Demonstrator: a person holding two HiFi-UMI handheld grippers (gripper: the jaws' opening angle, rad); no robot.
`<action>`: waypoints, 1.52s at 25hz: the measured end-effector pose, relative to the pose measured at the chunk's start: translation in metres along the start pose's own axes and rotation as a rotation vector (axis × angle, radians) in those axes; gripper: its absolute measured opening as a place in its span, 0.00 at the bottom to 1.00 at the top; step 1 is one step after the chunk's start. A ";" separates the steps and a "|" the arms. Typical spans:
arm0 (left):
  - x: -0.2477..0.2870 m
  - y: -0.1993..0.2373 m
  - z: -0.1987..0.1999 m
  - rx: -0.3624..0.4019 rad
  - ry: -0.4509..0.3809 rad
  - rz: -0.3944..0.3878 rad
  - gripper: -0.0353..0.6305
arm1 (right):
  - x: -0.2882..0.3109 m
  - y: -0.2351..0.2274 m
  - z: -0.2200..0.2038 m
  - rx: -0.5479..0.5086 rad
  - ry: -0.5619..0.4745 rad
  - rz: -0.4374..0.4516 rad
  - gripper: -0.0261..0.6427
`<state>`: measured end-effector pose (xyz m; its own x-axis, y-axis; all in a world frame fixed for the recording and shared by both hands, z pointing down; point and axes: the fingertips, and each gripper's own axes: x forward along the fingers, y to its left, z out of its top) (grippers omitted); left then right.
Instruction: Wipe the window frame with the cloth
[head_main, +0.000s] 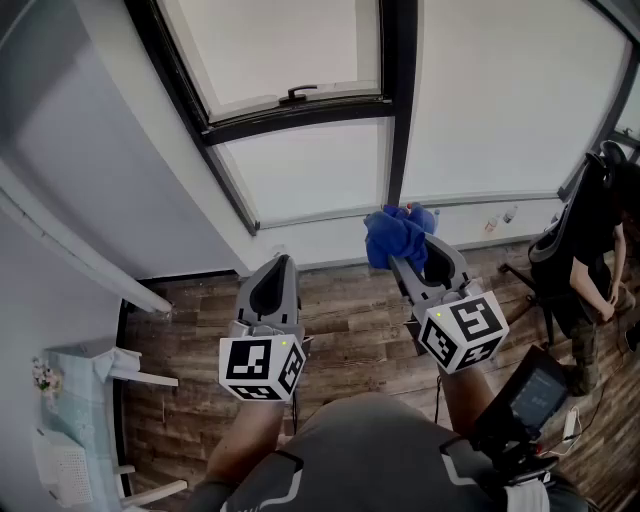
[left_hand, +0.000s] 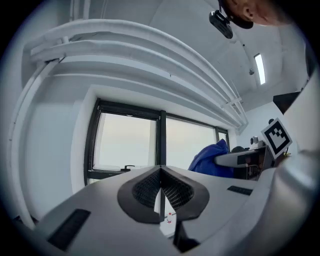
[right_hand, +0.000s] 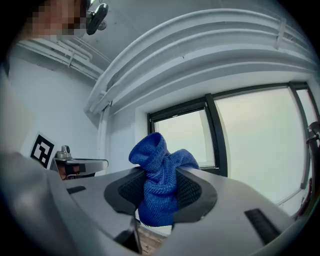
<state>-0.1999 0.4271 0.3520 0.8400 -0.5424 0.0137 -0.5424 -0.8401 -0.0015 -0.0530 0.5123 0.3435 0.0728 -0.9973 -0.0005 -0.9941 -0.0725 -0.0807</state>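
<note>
Window frame (head_main: 401, 110): dark bars round pale panes, with one upright running down the middle. Nothing touches it.
Floor (head_main: 350, 320): wood boards below the sill, well under both grippers.
Seated person (head_main: 590, 250): off to the right on a chair, apart from the work.
Left gripper (head_main: 278, 262): held out toward the window. Its jaws are pressed together with nothing between them.
Right gripper (head_main: 408, 262): raised beside the left one, with its jaws clamped on the cloth and pointing at the lower end of the upright.
Cloth (head_main: 398, 235): blue knit, bunched, sticking up out of the right jaws. It hangs in the air short of the frame.
Handle (head_main: 297, 95): small and dark, on the upper sash bar.
Progress: the cloth is in hand but no wiping contact shows. As I judge it, the whole frame is left to do.
</note>
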 end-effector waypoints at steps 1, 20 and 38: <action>0.001 -0.002 0.000 0.002 0.000 -0.002 0.06 | 0.000 -0.001 0.000 0.000 -0.001 -0.002 0.27; -0.037 0.043 -0.011 -0.032 -0.007 -0.030 0.06 | 0.015 0.051 -0.002 -0.019 0.005 -0.030 0.27; -0.026 0.092 -0.022 -0.029 -0.019 -0.048 0.06 | 0.072 0.078 -0.004 -0.011 -0.024 0.002 0.27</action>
<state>-0.2717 0.3643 0.3735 0.8652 -0.5014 -0.0064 -0.5011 -0.8649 0.0281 -0.1259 0.4345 0.3411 0.0726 -0.9971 -0.0244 -0.9951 -0.0707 -0.0697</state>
